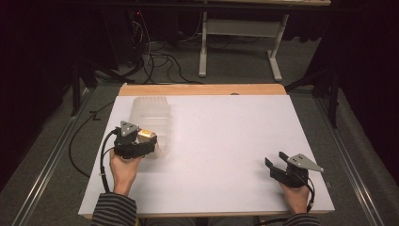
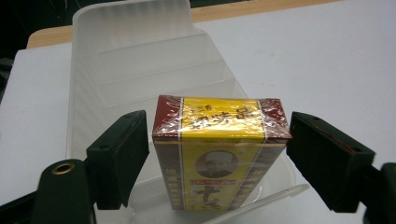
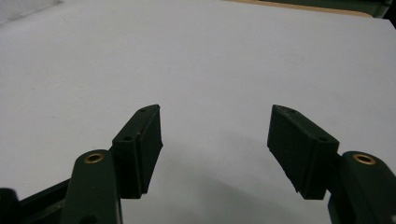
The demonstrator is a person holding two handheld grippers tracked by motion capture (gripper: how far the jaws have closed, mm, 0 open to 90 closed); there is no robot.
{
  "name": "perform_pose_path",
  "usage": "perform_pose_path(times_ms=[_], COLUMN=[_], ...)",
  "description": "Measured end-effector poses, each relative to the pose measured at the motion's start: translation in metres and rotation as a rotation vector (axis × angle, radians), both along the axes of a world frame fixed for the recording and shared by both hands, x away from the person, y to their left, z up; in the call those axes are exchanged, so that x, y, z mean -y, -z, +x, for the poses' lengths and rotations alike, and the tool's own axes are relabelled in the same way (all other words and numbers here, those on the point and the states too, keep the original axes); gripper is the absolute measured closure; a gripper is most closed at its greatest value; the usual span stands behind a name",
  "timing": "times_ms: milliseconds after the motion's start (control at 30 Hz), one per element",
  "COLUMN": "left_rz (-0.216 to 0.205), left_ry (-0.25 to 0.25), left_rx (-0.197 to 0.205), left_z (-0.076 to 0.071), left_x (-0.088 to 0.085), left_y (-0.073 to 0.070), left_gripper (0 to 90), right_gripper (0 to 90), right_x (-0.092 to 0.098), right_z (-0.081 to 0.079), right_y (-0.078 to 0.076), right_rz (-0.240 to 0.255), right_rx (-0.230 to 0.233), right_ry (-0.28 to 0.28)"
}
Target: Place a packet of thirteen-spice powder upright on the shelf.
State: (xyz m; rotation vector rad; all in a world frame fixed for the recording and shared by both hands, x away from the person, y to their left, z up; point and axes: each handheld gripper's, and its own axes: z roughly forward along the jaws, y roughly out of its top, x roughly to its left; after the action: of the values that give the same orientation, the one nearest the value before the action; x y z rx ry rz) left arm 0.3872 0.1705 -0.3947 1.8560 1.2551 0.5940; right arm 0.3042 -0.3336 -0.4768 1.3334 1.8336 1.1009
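Setting: lab / recording rig. White board (image 1: 226, 150) lying on wood table (image 1: 202, 89) w/ dark curtains hanging on both sides. Cables (image 1: 160, 59) trailing over grey carpet (image 1: 235, 70) at back. 2nd desk frame (image 1: 240, 33) standing behind. Floor rails (image 1: 44, 174) running along the sides.

Yellow-maroon box (image 2: 218, 154): Chinese characters on top and front (blurred, unreadable).
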Motion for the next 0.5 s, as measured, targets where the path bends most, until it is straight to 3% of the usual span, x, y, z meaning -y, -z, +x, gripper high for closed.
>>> perform_pose_path(times_ms=[300, 333, 433, 500], left_rz=[-0.016, -0.017, -0.014, -0.039], left_ry=[0.003, 0.019, 0.024, 0.033], left_rx=[0.076, 0.101, 0.113, 0.123], left_z=[-0.010, -0.013, -0.013, -0.017], left_x=[0.000, 0.002, 0.005, 0.007], left_y=[-0.017, -0.022, -0.021, -0.021], left_gripper=[20.1, 20.1, 20.0, 20.1], right_gripper=[35.7, 35.7, 35.5, 35.6], right_x=[0.001, 0.001, 0.001, 0.001], right_z=[0.000, 0.000, 0.001, 0.001], right_y=[0.000, 0.000, 0.000, 0.000], right_rz=[0.015, 0.015, 0.014, 0.007], right_rx=[-0.004, -0.005, -0.011, -0.013], right_ry=[0.005, 0.005, -0.007, -0.005])
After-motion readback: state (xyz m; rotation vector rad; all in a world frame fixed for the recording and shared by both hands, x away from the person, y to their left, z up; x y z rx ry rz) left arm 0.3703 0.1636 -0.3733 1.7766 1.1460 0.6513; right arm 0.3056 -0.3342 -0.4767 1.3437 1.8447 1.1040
